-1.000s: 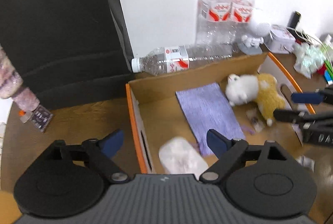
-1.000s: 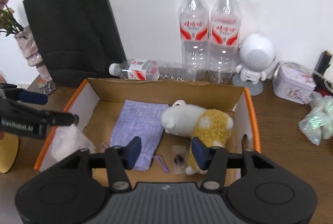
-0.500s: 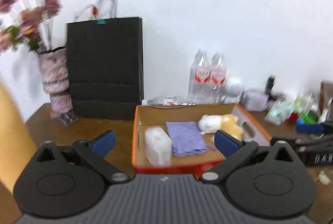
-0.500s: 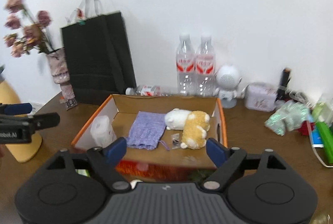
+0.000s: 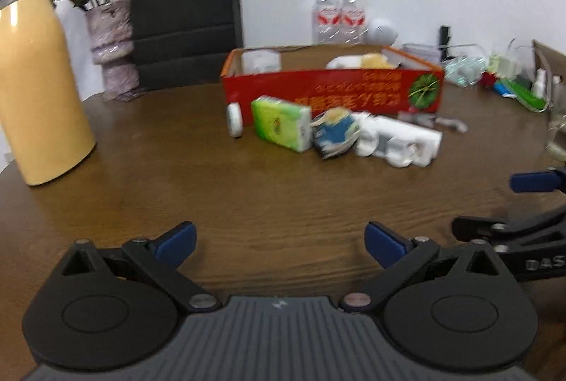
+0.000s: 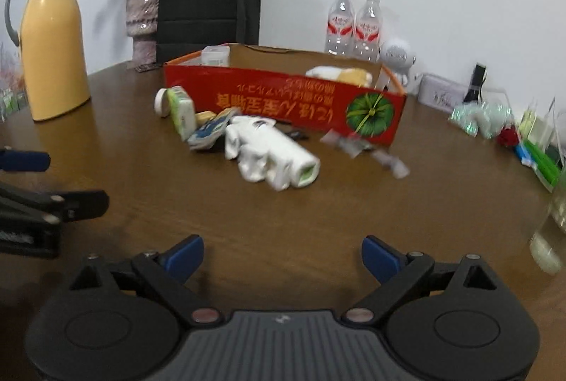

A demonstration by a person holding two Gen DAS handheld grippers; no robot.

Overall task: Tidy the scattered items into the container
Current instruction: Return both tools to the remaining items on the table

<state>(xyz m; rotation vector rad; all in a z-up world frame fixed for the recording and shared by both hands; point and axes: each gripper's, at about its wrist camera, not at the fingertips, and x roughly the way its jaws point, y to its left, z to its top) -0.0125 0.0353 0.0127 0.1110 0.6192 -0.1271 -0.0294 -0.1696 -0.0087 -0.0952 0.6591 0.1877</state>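
Gaping empty, both tongs (image 5: 279,241) (image 6: 283,255), seemingly well short of red box (image 5: 332,91).

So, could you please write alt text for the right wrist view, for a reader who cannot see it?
An open, empty right gripper hovers over a brown table, facing a red cardboard box with scattered items in front of it: a green tissue pack, a white roll and small wrappers. A yellow jug stands at left.

Wood-grain table (image 5: 283,204) with a soft sheen – glossy printed cardboard box (image 5: 332,91), glossy yellow jug (image 6: 53,45).
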